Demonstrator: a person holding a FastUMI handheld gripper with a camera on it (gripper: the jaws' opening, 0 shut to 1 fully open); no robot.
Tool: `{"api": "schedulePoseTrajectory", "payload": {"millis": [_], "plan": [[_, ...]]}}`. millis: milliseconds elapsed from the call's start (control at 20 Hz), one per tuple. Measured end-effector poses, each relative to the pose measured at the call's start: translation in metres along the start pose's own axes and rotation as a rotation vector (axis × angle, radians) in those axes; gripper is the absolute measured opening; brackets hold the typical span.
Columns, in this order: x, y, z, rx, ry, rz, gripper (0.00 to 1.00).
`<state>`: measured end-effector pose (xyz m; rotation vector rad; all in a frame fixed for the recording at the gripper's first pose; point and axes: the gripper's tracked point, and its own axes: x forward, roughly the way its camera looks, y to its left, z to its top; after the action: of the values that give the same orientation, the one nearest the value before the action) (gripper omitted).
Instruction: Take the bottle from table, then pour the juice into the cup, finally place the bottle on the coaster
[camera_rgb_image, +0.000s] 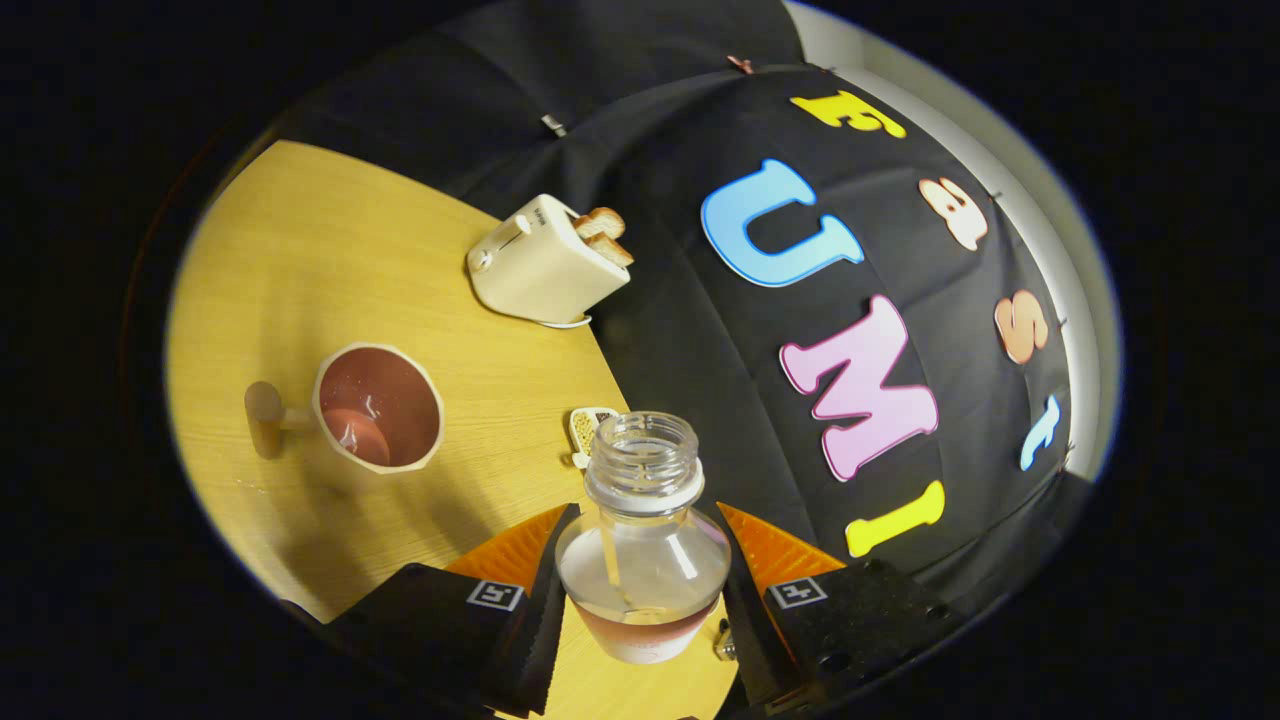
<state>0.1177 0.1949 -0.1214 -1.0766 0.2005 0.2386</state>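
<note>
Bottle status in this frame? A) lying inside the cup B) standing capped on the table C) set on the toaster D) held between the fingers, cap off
D: the hand-held gripper has both fingers pressed on the bottle, whose mouth is open, near the cup.

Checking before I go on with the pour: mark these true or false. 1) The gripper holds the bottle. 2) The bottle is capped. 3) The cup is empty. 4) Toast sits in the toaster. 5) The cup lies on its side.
1) True: the gripper is shut on the bottle, a finger pressing each side.
2) False: its mouth is open, no cap on.
3) False: the cup has some liquid at its bottom.
4) True: toast sticks out of the toaster.
5) False: the cup stands upright on the table.
</note>
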Motion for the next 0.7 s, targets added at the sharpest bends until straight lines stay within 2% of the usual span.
{"api": "schedulePoseTrajectory", "payload": {"millis": [500, 700], "plan": [[0.027, 0.037, 0.004, -0.342, -0.027, 0.047, 0.73], [0.033, 0.044, 0.006, -0.414, -0.045, 0.067, 0.73]]}}
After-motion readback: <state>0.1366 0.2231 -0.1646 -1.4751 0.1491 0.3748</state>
